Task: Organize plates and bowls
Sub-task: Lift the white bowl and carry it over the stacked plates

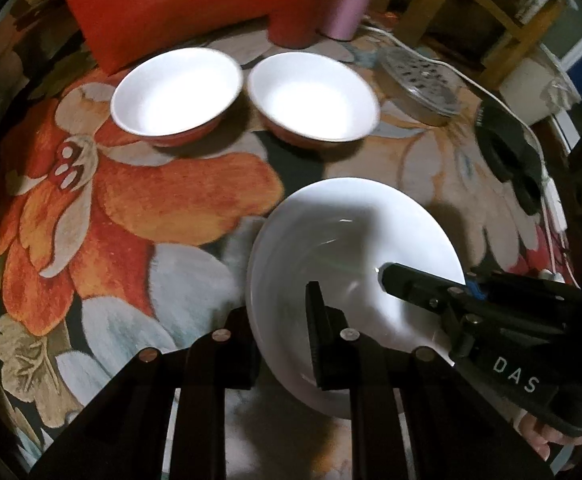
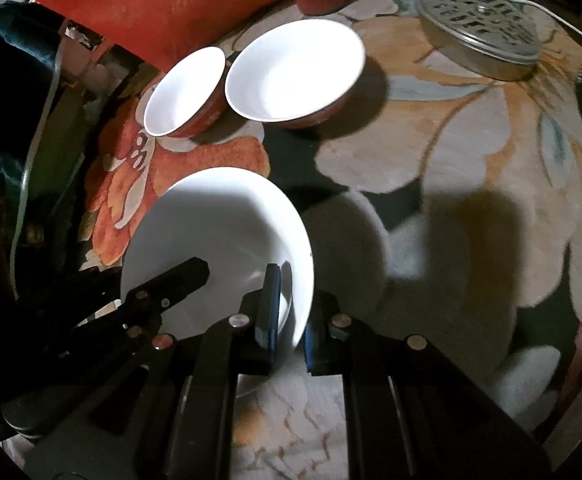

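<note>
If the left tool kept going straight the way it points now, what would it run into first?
The left tool already straddles the near rim of the white plate. Beyond the plate, probably the right red bowl, though depth is unclear.

I see a dim scene lit by one hard source above. The insides of the two small bowls (image 1: 177, 92) (image 1: 313, 94) blow out to featureless white glare, their rims smeared by slight motion blur. The large white bowl (image 1: 351, 248) carries a dark shadow across its inside. On the floral cloth (image 2: 471, 160) a broad soft shadow falls in my right view. Both fisheye pictures bend strongly at the edges, where corners go black and the background turns murky.
</note>
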Tool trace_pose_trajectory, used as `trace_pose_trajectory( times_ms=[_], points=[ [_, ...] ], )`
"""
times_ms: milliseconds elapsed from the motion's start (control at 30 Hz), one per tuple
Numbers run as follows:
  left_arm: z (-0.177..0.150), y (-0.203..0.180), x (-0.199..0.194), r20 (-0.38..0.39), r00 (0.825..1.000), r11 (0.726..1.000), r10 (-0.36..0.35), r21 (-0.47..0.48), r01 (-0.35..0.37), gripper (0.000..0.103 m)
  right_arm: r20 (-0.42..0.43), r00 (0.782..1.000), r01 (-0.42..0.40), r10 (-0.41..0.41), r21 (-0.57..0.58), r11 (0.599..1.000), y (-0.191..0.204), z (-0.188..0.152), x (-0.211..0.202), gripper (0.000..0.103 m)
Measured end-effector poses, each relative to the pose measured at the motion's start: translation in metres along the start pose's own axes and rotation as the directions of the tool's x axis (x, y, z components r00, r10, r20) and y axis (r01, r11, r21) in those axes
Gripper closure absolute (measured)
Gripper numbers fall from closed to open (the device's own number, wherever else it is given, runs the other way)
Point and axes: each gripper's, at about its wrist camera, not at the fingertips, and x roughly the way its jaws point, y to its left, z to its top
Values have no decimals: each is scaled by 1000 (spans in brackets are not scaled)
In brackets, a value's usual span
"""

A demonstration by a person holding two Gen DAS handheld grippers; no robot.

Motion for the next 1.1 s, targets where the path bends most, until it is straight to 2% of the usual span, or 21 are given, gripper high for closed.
trace_pose_trajectory(
  times_ms=[267, 467, 567, 733, 1100],
  points=[
    [-14, -61, -23, 9, 999, 994, -51, 96, 50, 85, 43, 999, 27, -30, 53, 998, -31, -33, -51, 92],
    [-25, -117, -34, 1, 996, 979, -87, 187, 85, 85, 94, 993, 67, -77, 99, 993, -62, -59, -92, 92],
    [-33, -147, -37, -6, 994, 963, -110, 249, 108, 85, 124, 985, 101, -116, 123, 987, -79, -74, -113, 92],
    [-47, -195, -36, -20, 989, 929, -148, 339, 146, 85, 136, 981, 110, -141, 210, 972, -113, -97, -137, 92],
    [-73, -273, -21, -77, 974, 879, -214, 420, 226, 85, 121, 974, 137, -193, 362, 922, -175, -143, -170, 91]
  ],
)
